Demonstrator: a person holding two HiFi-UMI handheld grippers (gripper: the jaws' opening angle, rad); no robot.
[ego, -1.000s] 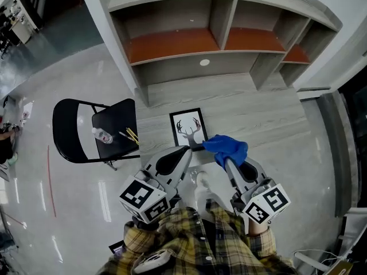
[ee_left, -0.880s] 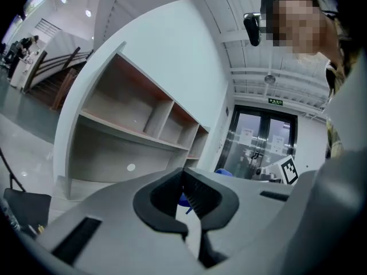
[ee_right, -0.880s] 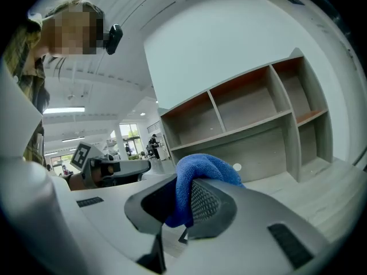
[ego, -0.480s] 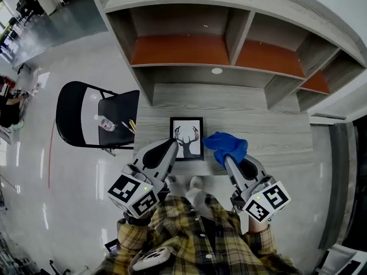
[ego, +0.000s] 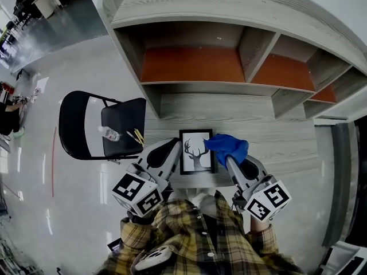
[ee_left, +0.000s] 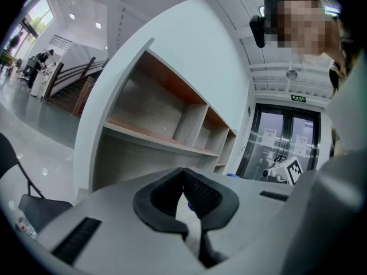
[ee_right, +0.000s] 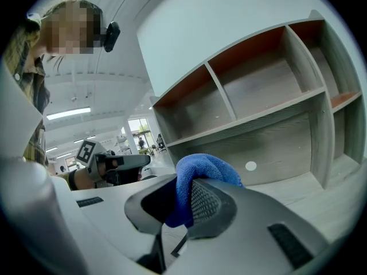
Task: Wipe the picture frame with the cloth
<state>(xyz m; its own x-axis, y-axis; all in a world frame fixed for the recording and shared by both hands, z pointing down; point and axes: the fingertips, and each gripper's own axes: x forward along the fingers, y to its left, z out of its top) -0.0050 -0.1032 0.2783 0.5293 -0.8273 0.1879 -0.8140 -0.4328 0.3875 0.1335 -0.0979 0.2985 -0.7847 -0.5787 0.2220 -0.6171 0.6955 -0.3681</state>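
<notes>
A picture frame (ego: 196, 152) with a black border and an antlered deer print is lying flat on the grey wood-grain desk (ego: 258, 125). In the head view it is sitting at lower centre, close to the desk's near edge.

The left gripper (ego: 172, 146) is reaching in from the lower left, its tip just beside the frame's left edge; whether it is touching the frame cannot be told. In the left gripper view its jaws (ee_left: 184, 182) are pressing together with nothing between them.

The right gripper (ego: 230, 160) is coming in from the lower right and is clamping a bunched blue cloth (ego: 226, 146). In the picture the cloth is overlapping the frame's upper right corner, though contact with the frame cannot be made out. The right gripper view shows the jaws (ee_right: 183, 196) squeezing the cloth (ee_right: 206, 165), which is bulging up above the pads, while the left gripper (ee_right: 114, 162) is showing at middle left.

At the top of the head view a shelf unit (ego: 200, 65) with reddish-brown compartment floors is standing on the far side of the desk. A small white disc (ee_right: 250, 166) is showing on the grey panel under the shelves. At the left, a black folding chair (ego: 123, 116) is standing beside the desk, carrying a plastic bottle (ego: 108, 133) and thin yellow sticks (ego: 138, 136) on its seat. The person's plaid shirt (ego: 200, 234) is filling the bottom centre.
</notes>
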